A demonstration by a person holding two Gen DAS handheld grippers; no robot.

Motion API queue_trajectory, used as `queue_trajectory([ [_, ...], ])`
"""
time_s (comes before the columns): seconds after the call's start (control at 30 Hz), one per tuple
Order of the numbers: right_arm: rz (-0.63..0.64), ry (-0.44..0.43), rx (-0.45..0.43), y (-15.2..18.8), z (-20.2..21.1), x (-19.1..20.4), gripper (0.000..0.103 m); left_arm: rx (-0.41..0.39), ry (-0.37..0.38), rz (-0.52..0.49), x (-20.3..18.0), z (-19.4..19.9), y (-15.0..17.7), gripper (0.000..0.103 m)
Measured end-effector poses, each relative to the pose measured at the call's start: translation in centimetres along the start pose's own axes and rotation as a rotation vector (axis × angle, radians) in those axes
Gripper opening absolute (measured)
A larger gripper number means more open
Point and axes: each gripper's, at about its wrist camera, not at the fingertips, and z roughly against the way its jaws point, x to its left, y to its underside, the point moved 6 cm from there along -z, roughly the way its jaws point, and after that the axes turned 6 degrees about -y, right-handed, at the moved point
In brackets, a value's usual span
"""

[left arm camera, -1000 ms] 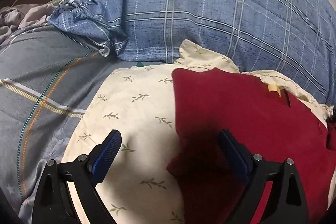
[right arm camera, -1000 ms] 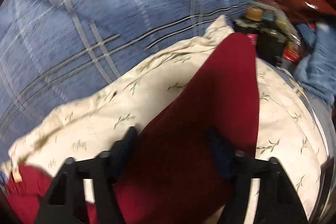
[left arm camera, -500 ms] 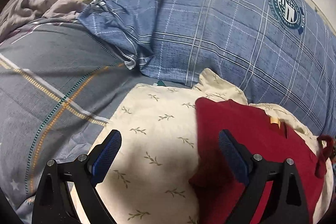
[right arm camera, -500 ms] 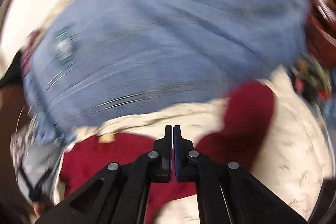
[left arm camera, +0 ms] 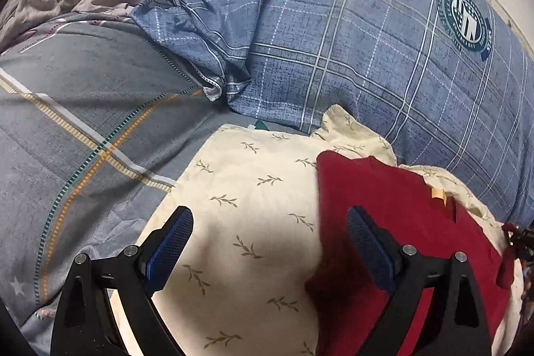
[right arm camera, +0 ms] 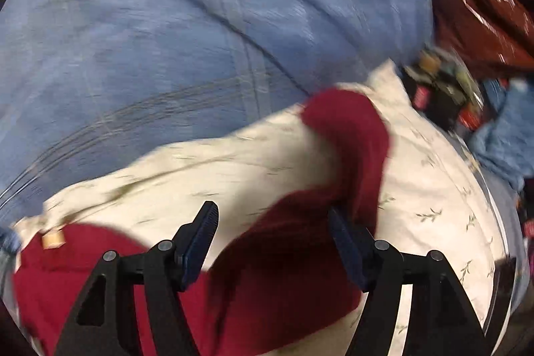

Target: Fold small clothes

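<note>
A dark red garment [left arm camera: 393, 222] lies on a cream cloth with a leaf print [left arm camera: 253, 189]; a small tan label shows near its far edge. My left gripper [left arm camera: 267, 242] is open and empty, above the cloth at the garment's left edge. In the blurred right wrist view the red garment [right arm camera: 293, 256] lies partly folded, one strip reaching away over the cream cloth [right arm camera: 434, 196]. My right gripper [right arm camera: 272, 239] is open, just above the garment, holding nothing.
A blue plaid pillow with a round green badge [left arm camera: 367, 39] lies behind the cloth. A grey striped bedsheet [left arm camera: 66, 122] spreads to the left, with crumpled grey fabric and a white charger at the far left. Dark clutter [right arm camera: 444, 89] sits at the right.
My right gripper was shut half a second ago and is now open over the red garment. The left gripper has pulled back a little, still open.
</note>
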Motion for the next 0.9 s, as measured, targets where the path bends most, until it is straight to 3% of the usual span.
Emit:
queue_trajectory([
  [0.1,-0.036,0.052,0.051,0.4,-2.7,-1.5,0.07,0.014,-0.018,-0.04,-0.8,-0.7,0.3,0.094],
  [0.2,0.029,0.095,0.009,0.2,-3.3,-1.2,0.073,0.021,-0.026,-0.067,-1.6,-1.2,0.5,0.094],
  [0.27,0.082,0.084,-0.003,0.1,-3.2,-0.6,0.054,0.02,-0.031,-0.086,-1.9,-1.3,0.6,0.094],
  [0.3,0.106,0.05,-0.003,0.1,-2.9,-0.3,0.016,0.02,-0.034,-0.095,-2.1,-1.4,0.6,0.094],
  [0.33,0.11,0.023,-0.002,0.0,-2.5,-0.4,0.004,0.02,-0.038,-0.1,-2.1,-1.4,0.6,0.094],
  [0.5,0.084,-0.22,-0.049,0.2,2.8,-0.2,0.003,-0.005,-0.017,-0.08,-1.8,-0.7,0.4,0.094],
  [0.63,0.112,-0.451,-0.056,1.1,8.2,2.3,0.003,-0.022,-0.006,-0.068,-1.5,-0.1,0.4,0.094],
  [0.77,0.245,-0.662,-0.027,4.6,13.7,9.0,0.003,-0.038,0.007,-0.057,-1.3,0.4,0.5,0.094],
  [0.9,0.39,-0.795,0.042,10.5,15.1,15.8,0.004,-0.058,0.049,-0.044,-1.2,1.2,0.5,0.094],
])
